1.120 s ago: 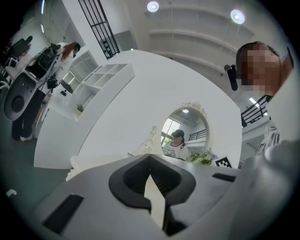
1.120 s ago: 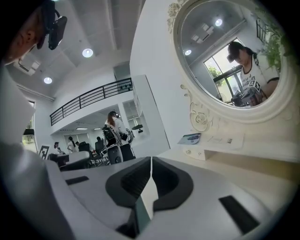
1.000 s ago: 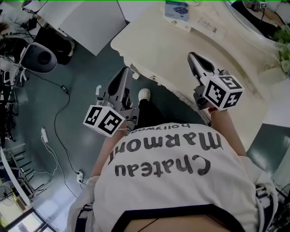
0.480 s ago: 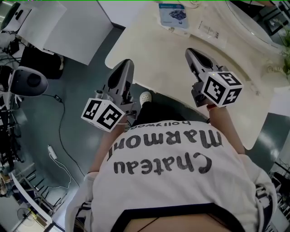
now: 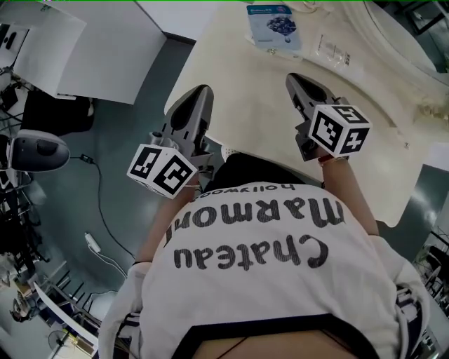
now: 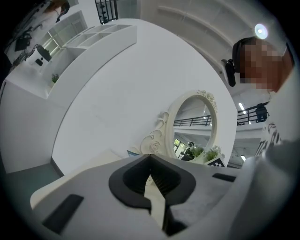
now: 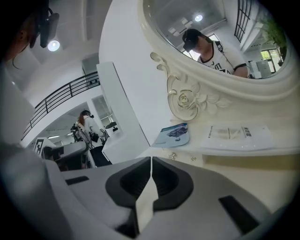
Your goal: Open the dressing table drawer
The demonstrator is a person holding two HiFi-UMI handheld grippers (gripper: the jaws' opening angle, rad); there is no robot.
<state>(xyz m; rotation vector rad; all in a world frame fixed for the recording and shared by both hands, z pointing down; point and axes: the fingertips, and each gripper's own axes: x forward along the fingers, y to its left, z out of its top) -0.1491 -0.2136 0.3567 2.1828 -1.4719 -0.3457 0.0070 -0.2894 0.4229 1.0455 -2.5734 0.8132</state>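
Note:
The cream dressing table point(image 5: 266, 77) fills the upper right of the head view, and no drawer front shows there. My left gripper point(image 5: 198, 95) is shut and empty, its tip at the table's left front edge. My right gripper point(image 5: 295, 80) is also shut and empty, held over the tabletop near the front edge. In the left gripper view the closed left gripper point(image 6: 150, 159) points level at the oval mirror point(image 6: 194, 126). The right gripper point(image 7: 151, 161), seen in its own view, points down at the table's low raised ledge, where two small knobs point(image 7: 173, 155) show.
A blue booklet point(image 5: 273, 19) and a white leaflet point(image 5: 333, 48) lie at the back of the tabletop, below the ornate mirror frame point(image 7: 187, 101). A white cabinet point(image 5: 91, 49) stands left of the table. A cable point(image 5: 98, 203) trails over the grey floor.
Both grippers have moved toward the table, still shut. The left tip, earlier over the floor beside the table's corner, is now at the table's edge. The white shoe is nearly hidden.

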